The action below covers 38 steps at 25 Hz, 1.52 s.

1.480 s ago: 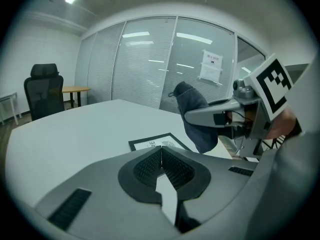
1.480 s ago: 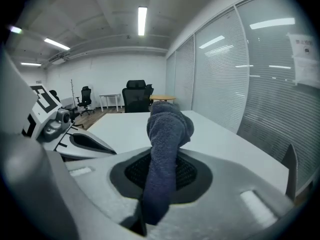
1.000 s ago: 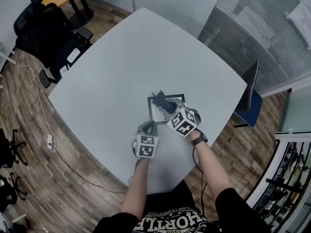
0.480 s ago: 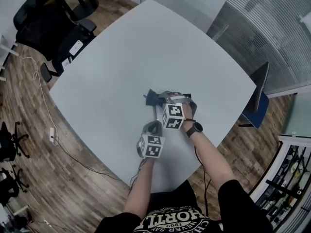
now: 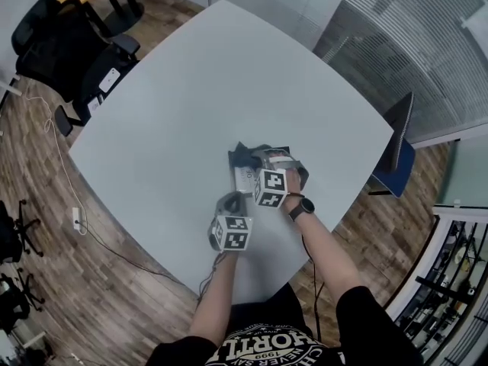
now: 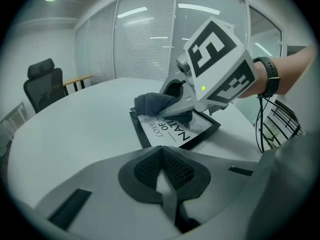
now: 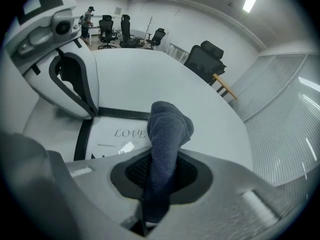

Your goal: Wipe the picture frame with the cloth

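Possibly the unheld picture frame (image 6: pixel 172 131) skids on the tabletop (image 6: pixel 75 129): the right gripper (image 7: pixel 157 181) has its jaws clamped on the cloth (image 7: pixel 167 129), while the left gripper (image 6: pixel 162 169) keeps its jaws closed, empty, short of the frame.

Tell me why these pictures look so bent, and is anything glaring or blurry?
Left gripper view: fisheye bulge, dark corners, light streaks on the glass wall, picture frame lettering legible. Right gripper view: same bulge; the cloth by the lens looks soft. Head view: table edges bow outward; lighting even, shadows faint.

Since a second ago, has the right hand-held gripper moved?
Yes. The right hand-held gripper slid leftward across the picture frame, carrying the cloth toward its left edge.
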Motion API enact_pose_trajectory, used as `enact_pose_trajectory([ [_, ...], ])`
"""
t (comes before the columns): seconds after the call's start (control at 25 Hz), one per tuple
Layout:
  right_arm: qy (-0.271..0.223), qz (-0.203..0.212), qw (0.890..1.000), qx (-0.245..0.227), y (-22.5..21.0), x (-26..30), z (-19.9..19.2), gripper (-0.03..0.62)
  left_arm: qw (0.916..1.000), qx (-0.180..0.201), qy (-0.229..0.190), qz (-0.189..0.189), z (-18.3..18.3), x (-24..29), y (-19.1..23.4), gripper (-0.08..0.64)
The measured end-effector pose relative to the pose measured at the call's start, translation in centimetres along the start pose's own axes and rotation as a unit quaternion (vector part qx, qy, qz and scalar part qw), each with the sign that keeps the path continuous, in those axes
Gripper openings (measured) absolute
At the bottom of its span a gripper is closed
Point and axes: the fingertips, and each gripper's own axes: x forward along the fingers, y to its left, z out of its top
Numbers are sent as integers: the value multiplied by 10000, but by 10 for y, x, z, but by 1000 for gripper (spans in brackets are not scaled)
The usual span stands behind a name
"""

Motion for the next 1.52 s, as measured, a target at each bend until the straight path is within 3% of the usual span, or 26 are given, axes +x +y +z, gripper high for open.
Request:
enact_pose_trajectory([
  [0.28, 843, -564, 9939, 438, -12, -28, -80, 67, 9998, -146, -68, -99, 1, 1, -5, 5],
  [0.48, 955, -737, 9897, 771, -19, -36, -103, 67, 9997, -180, -118, -103, 4, 5, -4, 5],
  [0.6, 930, -726, 9903, 735, -16, -36, -91, 67, 9996, -176, -115, -166, 3, 2, -5, 5],
  [0.76, 434, -671, 9924, 935, -13, -40, -52, 69, 9994, -81, -147, -304, 1, 1, -9, 5],
  [0.96, -356, -265, 9933, 1068, -11, -29, 16, 69, 9979, -66, -146, -633, 9, -2, -7, 5],
  [1.12, -575, 147, 9949, 811, 2, -14, 54, 67, 9958, -206, -174, -870, 9, -5, -4, 5],
  [1.28, -473, 461, 9965, 513, 20, 0, 57, 66, 9949, -181, -188, -977, 8, -7, -4, 5],
  [1.52, -240, 357, 9968, 668, 17, -5, 18, 66, 9954, -189, -220, -918, 8, -6, -1, 5],
])
